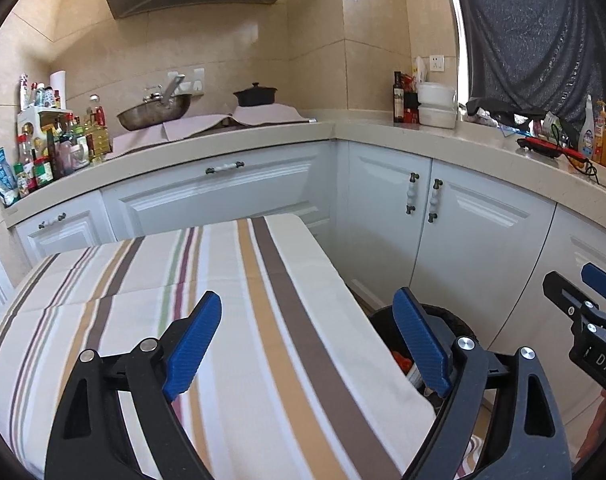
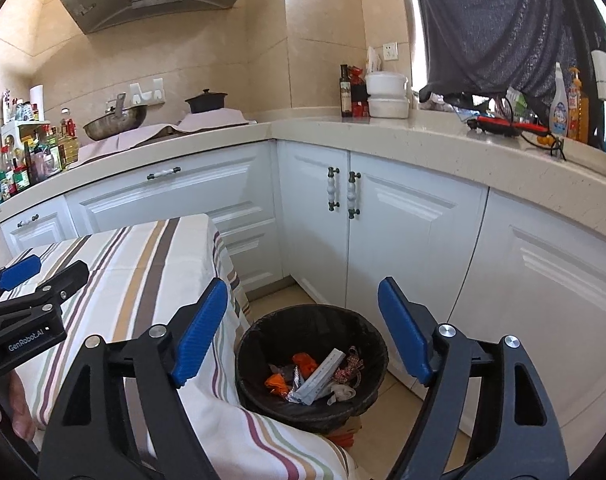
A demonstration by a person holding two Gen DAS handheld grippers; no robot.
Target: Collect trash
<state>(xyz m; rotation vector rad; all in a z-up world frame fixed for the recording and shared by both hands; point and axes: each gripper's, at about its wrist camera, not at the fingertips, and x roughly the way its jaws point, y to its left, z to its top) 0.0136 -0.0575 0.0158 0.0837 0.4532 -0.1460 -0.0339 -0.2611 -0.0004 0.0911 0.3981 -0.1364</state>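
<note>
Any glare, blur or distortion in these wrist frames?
Left wrist: fisheye bends the countertop; window light blows out beside the dark curtain; striped tablecloth slightly soft up close. Right wrist: same bowing, glare at the top right; trash bin contents sharp.

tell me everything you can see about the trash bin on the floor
The trash bin is a round, black, open-topped container, apparently lined with a black bag folded over its rim. It stands upright on the tiled floor, close beside the striped tablecloth that hangs at its left and in front of the white cabinet doors. Inside lie orange scraps, a long pale wrapper, crumpled foil and a patterned ribbon-like piece. The right hand-held gripper hangs open above it, holding nothing. Something orange shows under its base.
</note>
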